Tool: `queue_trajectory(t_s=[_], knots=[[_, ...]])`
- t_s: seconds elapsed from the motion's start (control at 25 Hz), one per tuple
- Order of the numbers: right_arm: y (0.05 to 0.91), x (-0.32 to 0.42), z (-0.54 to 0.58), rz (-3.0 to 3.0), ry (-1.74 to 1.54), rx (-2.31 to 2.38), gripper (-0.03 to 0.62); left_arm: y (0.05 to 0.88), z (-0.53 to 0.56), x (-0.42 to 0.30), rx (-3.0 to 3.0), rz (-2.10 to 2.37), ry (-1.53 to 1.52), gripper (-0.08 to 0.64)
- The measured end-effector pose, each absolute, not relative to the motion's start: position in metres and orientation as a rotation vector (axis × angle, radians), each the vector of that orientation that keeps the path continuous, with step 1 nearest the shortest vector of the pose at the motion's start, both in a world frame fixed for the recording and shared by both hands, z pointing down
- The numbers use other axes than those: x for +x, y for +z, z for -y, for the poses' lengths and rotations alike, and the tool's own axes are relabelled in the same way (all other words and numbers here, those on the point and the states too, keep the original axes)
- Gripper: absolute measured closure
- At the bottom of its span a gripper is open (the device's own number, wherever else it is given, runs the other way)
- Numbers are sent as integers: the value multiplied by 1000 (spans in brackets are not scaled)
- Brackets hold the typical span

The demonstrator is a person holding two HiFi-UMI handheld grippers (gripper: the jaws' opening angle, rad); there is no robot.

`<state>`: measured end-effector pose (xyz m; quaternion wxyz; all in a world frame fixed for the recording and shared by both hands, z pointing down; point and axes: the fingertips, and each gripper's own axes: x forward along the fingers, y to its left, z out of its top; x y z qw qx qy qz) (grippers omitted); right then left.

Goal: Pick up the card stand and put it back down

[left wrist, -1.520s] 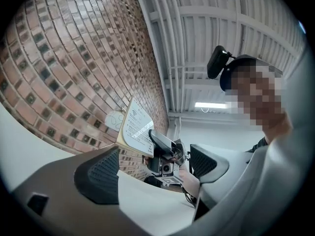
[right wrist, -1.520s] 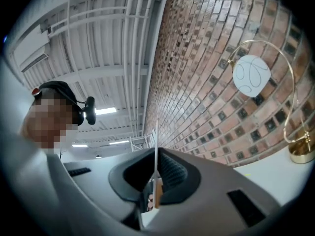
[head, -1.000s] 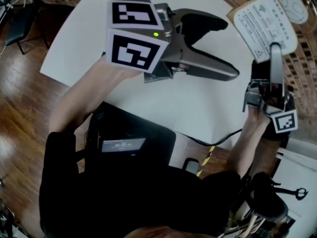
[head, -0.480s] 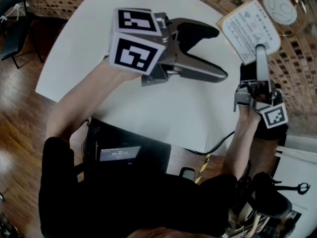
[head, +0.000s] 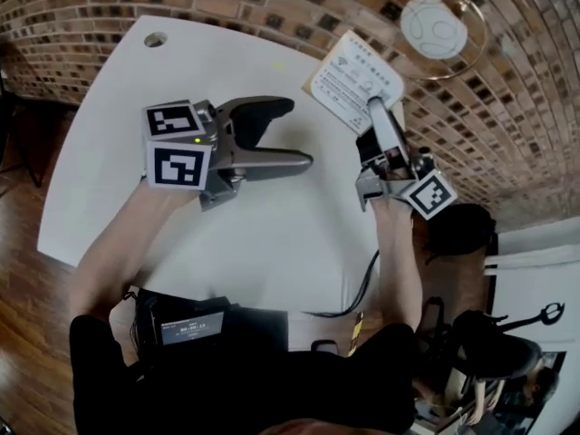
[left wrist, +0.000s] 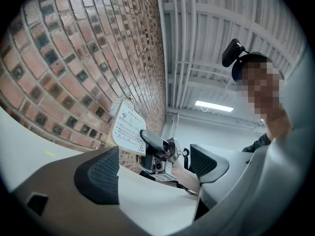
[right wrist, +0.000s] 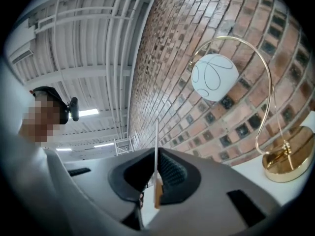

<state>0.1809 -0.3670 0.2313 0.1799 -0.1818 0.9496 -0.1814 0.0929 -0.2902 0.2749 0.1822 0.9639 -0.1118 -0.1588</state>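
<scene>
Right tongs (head: 374, 114) are pinched on the card stand (head: 352, 78), at the upper right edge of the white worktop (head: 263, 234) in the head view. Left tongs (head: 297, 134) are held spread left of centre, well apart from it.

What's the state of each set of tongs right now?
Left tongs: open, holding nothing.
Right tongs: closed on the card stand.

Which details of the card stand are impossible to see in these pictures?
- Print on the card stand: too small in head view and left gripper view, edge-on in right gripper view.
- Its lower part: mostly covered by the right gripper in all views.
</scene>
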Motion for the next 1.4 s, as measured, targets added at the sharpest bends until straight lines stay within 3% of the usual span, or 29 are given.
queue_trajectory(t_s=[0.52, 1.4], knots=[[288, 149, 447, -2716, -600, -568, 563, 305, 329, 48, 2593, 452, -544, 114], [313, 112, 520, -2780, -546, -584, 563, 316, 334, 47, 2544, 462, -546, 114]])
